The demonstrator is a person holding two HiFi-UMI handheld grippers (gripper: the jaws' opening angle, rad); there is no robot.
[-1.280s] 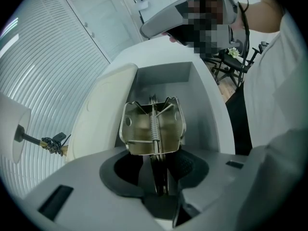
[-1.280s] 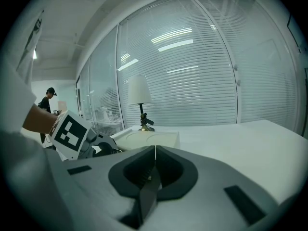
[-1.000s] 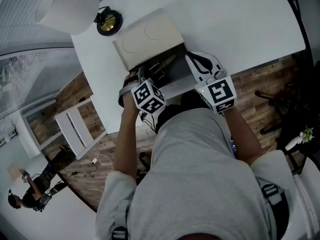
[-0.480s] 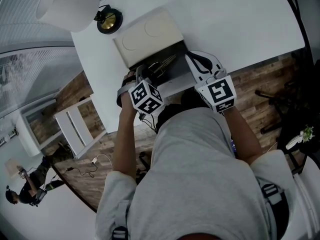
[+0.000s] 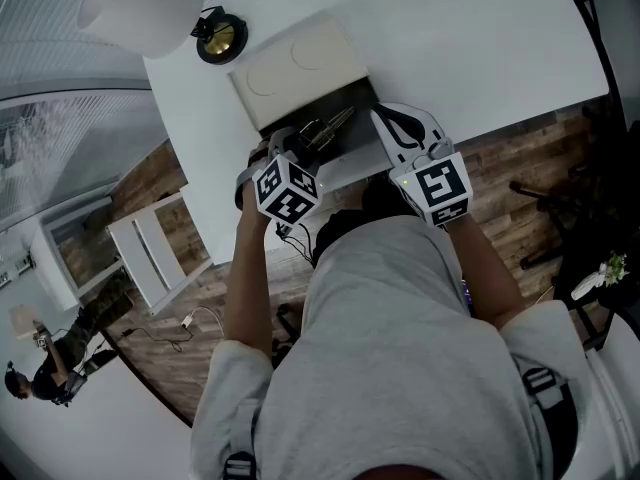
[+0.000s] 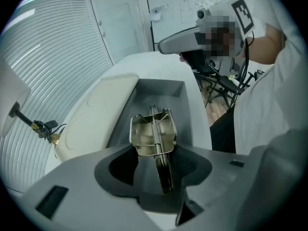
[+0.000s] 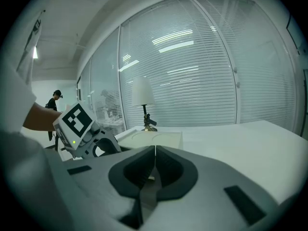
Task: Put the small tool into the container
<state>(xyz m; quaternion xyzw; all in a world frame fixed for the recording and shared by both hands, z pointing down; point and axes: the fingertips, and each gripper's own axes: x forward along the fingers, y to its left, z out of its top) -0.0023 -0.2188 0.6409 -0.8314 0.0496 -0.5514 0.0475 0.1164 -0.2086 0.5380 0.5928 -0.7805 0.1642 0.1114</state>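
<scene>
My left gripper [image 6: 156, 163] has its jaws spread, and they have just been opening. The dark pads [image 6: 122, 165] do not press on the small metal tool [image 6: 153, 134] that stands between them. The left pad is clearly apart from it; the right one is just beside its thin handle, and I cannot tell whether it brushes it. The tool is shiny folded sheet metal with a coil spring down its middle, and its broad head points away from me, over the grey inside of the container [image 6: 166, 91]. From the head view the tool [image 5: 325, 128] lies within the container [image 5: 355, 103], at the side nearest my left gripper [image 5: 295, 146], which points steeply down at it.

My right gripper [image 7: 155, 170] has its jaws closed flat against each other, with nothing between them. It sits at the opposite side of the container [image 7: 166, 141], and the head view shows its white body [image 5: 382, 118] alongside that edge.

The container's cream lid [image 5: 295, 73] lies open on the far side of the grey tray. Beyond the lid stands a lamp [image 5: 218, 38] with a brass base, on the same white table [image 5: 480, 48] as the container.
</scene>
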